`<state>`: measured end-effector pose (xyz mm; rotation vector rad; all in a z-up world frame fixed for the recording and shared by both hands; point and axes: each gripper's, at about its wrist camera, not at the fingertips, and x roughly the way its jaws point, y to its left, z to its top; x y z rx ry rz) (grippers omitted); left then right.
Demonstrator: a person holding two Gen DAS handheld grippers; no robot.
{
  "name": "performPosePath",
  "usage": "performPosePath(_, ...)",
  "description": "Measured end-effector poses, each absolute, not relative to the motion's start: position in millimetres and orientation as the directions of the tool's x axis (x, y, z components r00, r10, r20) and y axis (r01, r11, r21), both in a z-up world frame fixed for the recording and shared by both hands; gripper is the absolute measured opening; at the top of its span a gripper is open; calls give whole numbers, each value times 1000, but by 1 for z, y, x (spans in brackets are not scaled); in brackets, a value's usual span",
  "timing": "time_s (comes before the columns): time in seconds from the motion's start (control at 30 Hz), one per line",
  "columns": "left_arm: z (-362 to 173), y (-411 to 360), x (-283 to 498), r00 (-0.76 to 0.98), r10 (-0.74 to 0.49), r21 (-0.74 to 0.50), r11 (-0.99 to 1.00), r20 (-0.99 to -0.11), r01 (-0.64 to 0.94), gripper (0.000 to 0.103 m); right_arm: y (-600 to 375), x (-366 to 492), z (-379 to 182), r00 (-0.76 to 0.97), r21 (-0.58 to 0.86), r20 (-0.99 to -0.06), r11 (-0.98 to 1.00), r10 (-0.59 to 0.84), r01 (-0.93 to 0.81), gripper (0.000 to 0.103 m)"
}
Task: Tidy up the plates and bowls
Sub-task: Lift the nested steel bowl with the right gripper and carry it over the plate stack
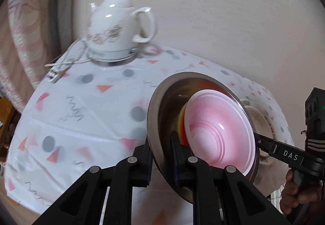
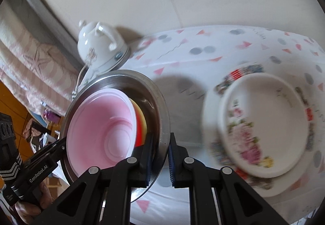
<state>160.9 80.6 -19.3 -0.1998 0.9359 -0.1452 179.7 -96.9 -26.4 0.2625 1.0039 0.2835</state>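
Note:
A steel bowl (image 1: 168,103) (image 2: 150,90) hangs tilted above the table, gripped at opposite sides of its rim. Nested inside it are a pink bowl (image 1: 219,129) (image 2: 101,123) and, under that, a yellow bowl (image 1: 180,117) (image 2: 142,117) with a red edge below. My left gripper (image 1: 162,160) (image 2: 61,143) is shut on the steel rim. My right gripper (image 2: 160,155) (image 1: 262,141) is shut on the opposite side of the rim. A white floral bowl (image 2: 264,123) (image 1: 262,121) sits on a patterned plate (image 2: 233,78) to the right.
A white electric kettle (image 1: 113,29) (image 2: 97,46) with its cord stands at the table's far left corner, by the wall. The tablecloth (image 1: 81,113) carries dots and triangles. A striped curtain (image 2: 30,58) hangs left. A hand (image 1: 294,194) holds the right gripper's handle.

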Motion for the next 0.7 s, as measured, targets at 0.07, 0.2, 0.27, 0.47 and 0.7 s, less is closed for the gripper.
performPosePath(0.07, -15, 67, 166, 585, -227, -237, 970, -779, 61, 16, -111, 179, -21, 522, 346, -781, 933, 344, -97, 13)
performPosePath(0.2, -7, 33, 177, 584, -271, -245, 961, -765, 126, 16, -145, 176, -11, 556, 346, -769, 937, 315, -52, 13)
performPosePath(0.27, -3, 17, 182, 580, -291, -248, 956, -761, 155, 16, -162, 174, -5, 573, 344, -764, 939, 297, -28, 13)
performPosePath(0.47, 1, -32, 201, 558, -344, -254, 938, -755, 235, 16, -209, 169, 5, 607, 333, -759, 942, 237, 49, 13)
performPosePath(0.7, -10, -77, 216, 497, -381, -271, 921, -780, 280, 16, -252, 168, 2, 607, 323, -773, 938, 187, 123, 13)
